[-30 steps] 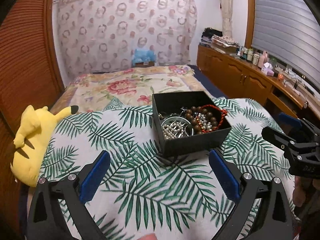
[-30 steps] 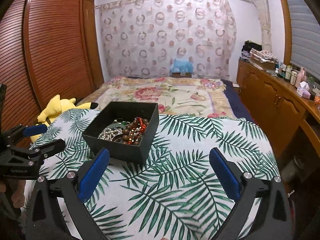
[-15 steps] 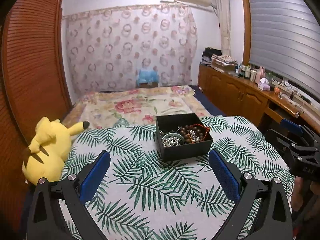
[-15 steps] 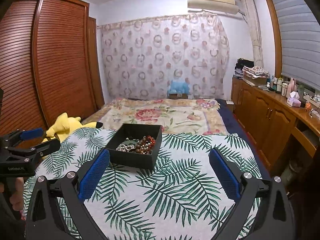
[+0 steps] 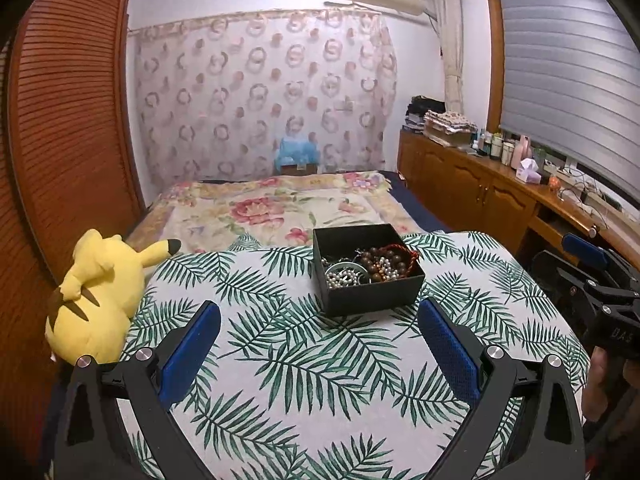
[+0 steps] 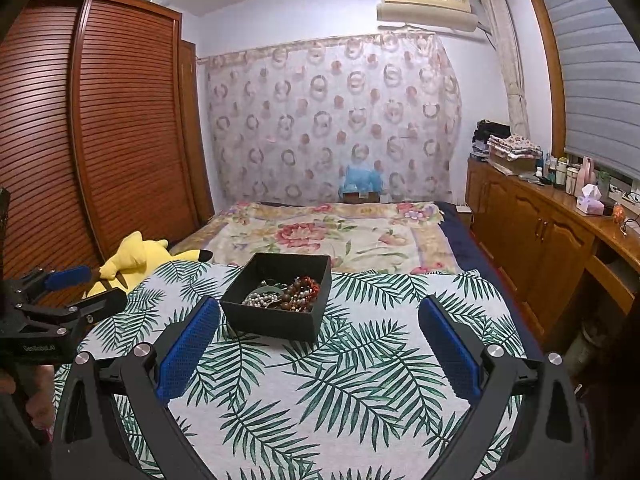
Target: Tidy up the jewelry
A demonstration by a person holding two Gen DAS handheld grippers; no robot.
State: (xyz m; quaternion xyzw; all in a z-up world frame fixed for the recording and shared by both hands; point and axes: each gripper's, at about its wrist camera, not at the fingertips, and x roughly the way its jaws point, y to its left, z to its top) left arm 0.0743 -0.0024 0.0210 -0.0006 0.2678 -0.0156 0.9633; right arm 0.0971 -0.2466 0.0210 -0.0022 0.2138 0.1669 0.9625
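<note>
A black open box stands on a palm-leaf cloth. In it lie a pearl strand, dark brown beads and a red cord bracelet. My left gripper is open and empty, held back from the box's near side. My right gripper is open and empty, near the box, which sits to its front left. The right gripper also shows at the right edge of the left wrist view; the left gripper shows at the left edge of the right wrist view.
A yellow plush toy lies at the cloth's left edge. A bed with a floral cover is behind. A wooden cabinet with bottles runs along the right wall; a slatted wardrobe stands on the left.
Both grippers have pulled back and risen away from the box, so it looks smaller and farther off. Both stay open and empty. The jewelry has not moved.
</note>
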